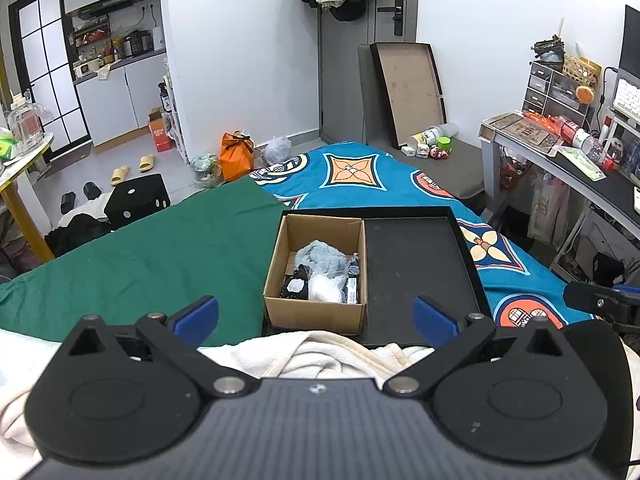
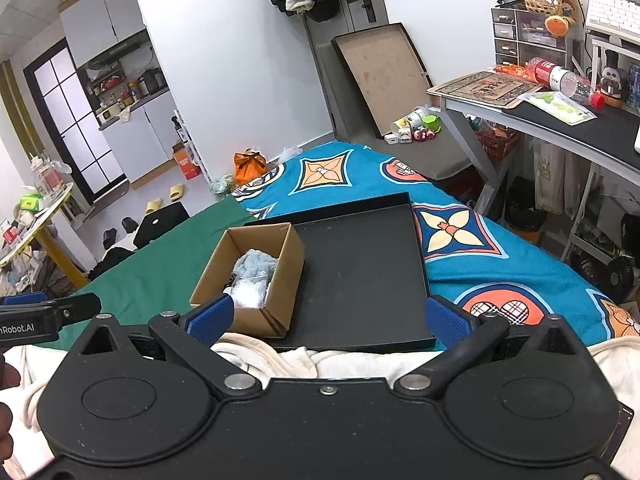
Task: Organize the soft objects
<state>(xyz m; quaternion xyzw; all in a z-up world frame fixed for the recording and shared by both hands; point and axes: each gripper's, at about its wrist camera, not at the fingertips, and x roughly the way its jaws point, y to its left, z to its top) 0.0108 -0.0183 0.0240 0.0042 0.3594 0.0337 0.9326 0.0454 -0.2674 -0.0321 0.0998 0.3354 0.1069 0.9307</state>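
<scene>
A small cardboard box (image 1: 316,312) (image 2: 288,264) stands in the left part of a shallow black tray (image 1: 416,264) (image 2: 360,264) on the bed. Inside it lie a fluffy pale blue soft item (image 1: 322,254) (image 2: 256,262), a clear bag with something white (image 1: 328,288) (image 2: 250,294) and a small black item (image 1: 295,289). A cream fleece cloth (image 1: 320,354) (image 2: 280,356) is bunched just in front of the tray, under both grippers. My left gripper (image 1: 316,314) is open above the cloth, nothing between its blue pads. My right gripper (image 2: 326,320) is open too, to its right.
The bed carries a green sheet (image 1: 140,264) on the left and a blue patterned cover (image 1: 352,172) on the right. A desk (image 2: 560,120) crowded with things stands at the right. Slippers (image 1: 132,170), bags and a black cube with white dots (image 1: 138,200) lie on the floor beyond.
</scene>
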